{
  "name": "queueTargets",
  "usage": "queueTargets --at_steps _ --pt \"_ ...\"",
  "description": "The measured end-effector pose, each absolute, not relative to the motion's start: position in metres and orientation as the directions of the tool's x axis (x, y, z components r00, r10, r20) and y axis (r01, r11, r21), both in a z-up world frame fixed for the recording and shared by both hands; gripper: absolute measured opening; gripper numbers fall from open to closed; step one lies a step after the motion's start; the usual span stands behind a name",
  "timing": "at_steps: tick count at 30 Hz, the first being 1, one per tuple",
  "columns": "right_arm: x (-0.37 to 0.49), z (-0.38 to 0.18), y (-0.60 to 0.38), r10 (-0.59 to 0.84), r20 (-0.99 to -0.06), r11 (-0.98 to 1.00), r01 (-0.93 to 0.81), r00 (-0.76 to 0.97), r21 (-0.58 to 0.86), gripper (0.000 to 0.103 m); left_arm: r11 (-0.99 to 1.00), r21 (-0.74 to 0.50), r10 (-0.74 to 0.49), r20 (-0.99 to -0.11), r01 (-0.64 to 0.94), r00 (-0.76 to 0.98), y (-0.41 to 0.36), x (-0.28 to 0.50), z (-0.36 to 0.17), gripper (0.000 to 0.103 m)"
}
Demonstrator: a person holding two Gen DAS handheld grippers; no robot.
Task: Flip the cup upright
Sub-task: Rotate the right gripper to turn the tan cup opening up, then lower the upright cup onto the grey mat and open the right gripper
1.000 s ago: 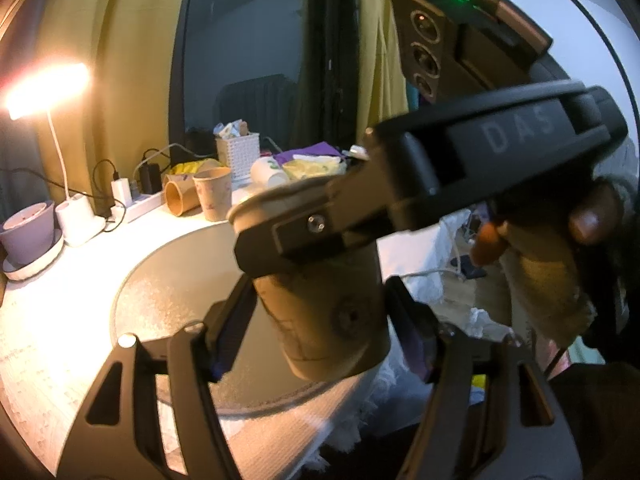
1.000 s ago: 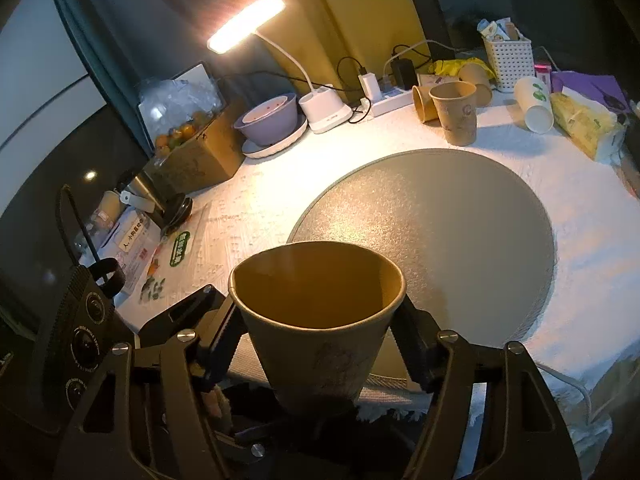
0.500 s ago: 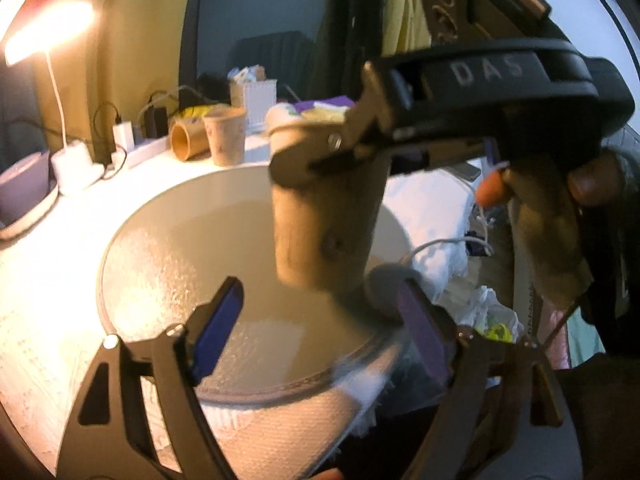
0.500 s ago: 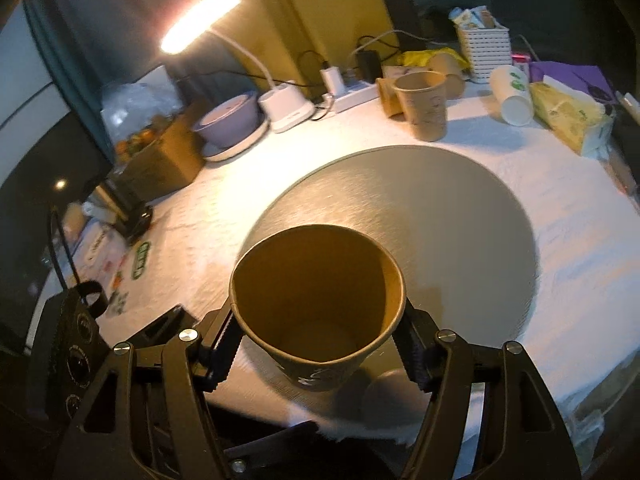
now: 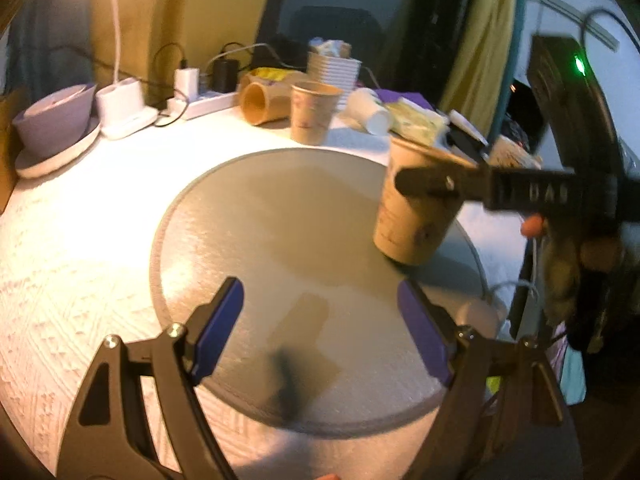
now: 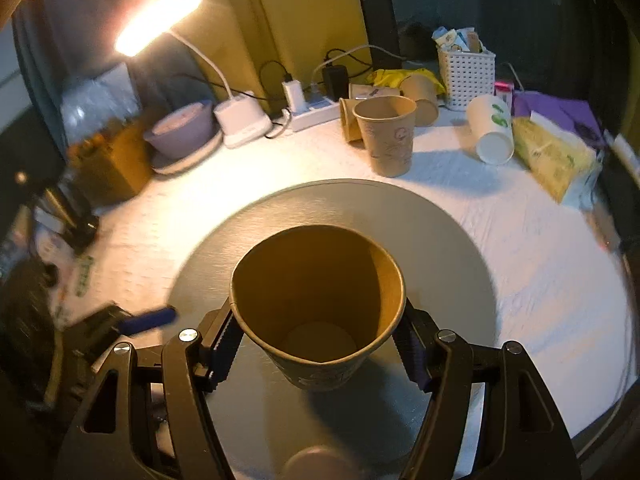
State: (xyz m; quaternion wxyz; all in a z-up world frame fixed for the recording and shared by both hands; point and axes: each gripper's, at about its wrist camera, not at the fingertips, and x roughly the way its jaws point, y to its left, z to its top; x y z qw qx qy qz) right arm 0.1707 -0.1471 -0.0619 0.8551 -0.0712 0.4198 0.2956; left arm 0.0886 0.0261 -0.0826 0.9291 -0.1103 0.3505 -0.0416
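Brown paper cup (image 6: 318, 312) sits mouth-up, pinched in the right gripper (image 6: 318, 354) at the round grey mat (image 5: 280, 240)'s edge, left gripper (image 5: 320, 340) wide open and empty, so I'd lower it flat before letting go.

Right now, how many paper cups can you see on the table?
5, maybe more hidden. One in the right gripper over the mat; one upright behind the mat; two brown on their sides behind it; one white on its side.
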Motion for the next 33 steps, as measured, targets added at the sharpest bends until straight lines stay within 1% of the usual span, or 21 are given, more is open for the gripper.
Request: queueTargets --at_steps 7,19,33 --pt "0.166 -0.064 -0.133 0.424 -0.739 0.803 -0.595 0.524 0.039 0.071 0.956 -0.284 -0.137 -0.642 -0.068 0.754 0.049 0.094 -0.084 0.081" --pt "0.144 -0.078 -0.117 0.395 -0.714 0.79 -0.61 0.578 -0.058 0.071 0.95 -0.3 -0.137 -0.653 -0.088 0.745 0.054 0.091 -0.092 0.081" --pt "0.142 -0.084 -0.117 0.384 -0.729 0.798 -0.601 0.566 -0.047 0.071 0.949 -0.304 -0.145 -0.651 -0.081 0.745 0.052 0.09 -0.091 0.081"
